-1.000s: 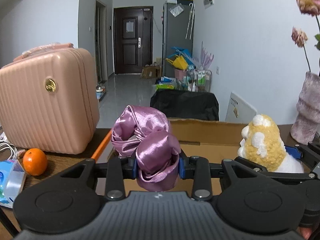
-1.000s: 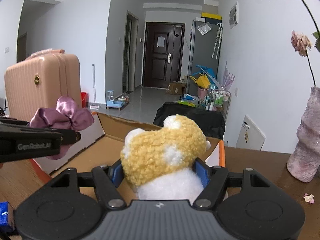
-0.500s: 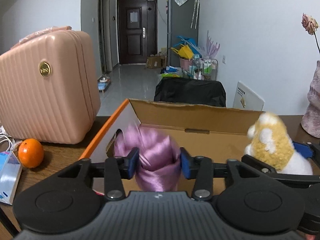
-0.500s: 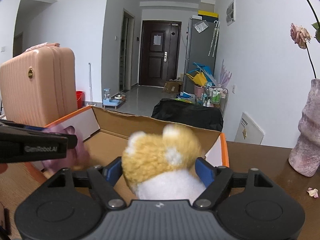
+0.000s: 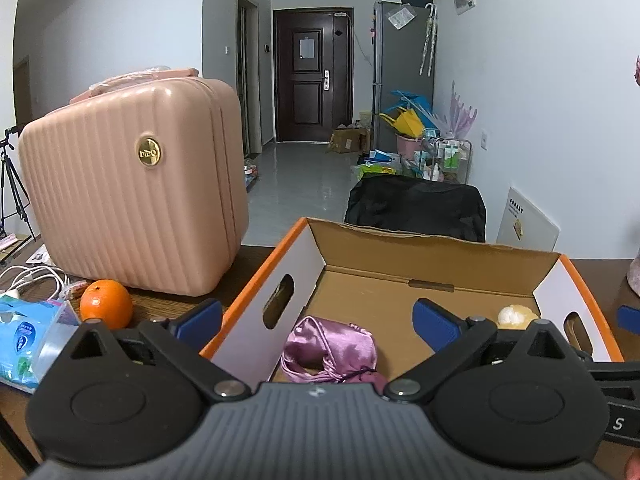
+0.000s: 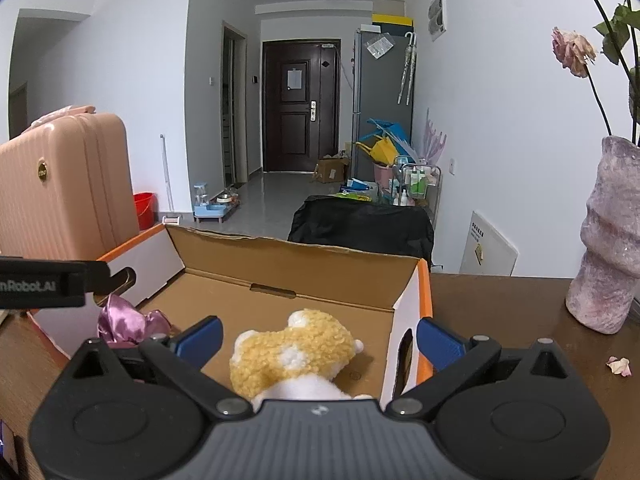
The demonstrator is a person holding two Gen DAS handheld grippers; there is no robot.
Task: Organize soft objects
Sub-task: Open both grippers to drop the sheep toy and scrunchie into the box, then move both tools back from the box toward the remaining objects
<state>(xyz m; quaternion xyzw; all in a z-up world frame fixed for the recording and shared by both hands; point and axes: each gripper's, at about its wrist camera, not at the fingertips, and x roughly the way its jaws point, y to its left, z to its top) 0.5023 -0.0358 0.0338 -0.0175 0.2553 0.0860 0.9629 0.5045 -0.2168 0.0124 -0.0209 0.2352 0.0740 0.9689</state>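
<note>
A purple satin scrunchie (image 5: pixel 332 350) lies on the floor of the open cardboard box (image 5: pixel 400 248), at its left side. My left gripper (image 5: pixel 318 318) hangs above it; its jaws are opening wide and the blue pads touch nothing. A yellow and white plush toy (image 6: pixel 292 354) lies in the box (image 6: pixel 320 264) toward the right wall. My right gripper (image 6: pixel 319 340) is over it, its jaws also opening, with the pads clear of the toy. In the right wrist view the scrunchie (image 6: pixel 120 322) shows under the left gripper's finger (image 6: pixel 52 286). The plush toy (image 5: pixel 516 315) peeks past my left gripper's right finger.
A pink hard suitcase (image 5: pixel 132 208) stands left of the box, with an orange (image 5: pixel 106 308), a blue tissue pack (image 5: pixel 28 340) and white cables near it. A mauve vase (image 6: pixel 608 240) with dried roses stands on the wooden table at the right, beside a fallen petal (image 6: pixel 619 366).
Both grippers have opened. The scrunchie dropped out of the left one and the plush toy out of the right one; both now lie on the box floor.
</note>
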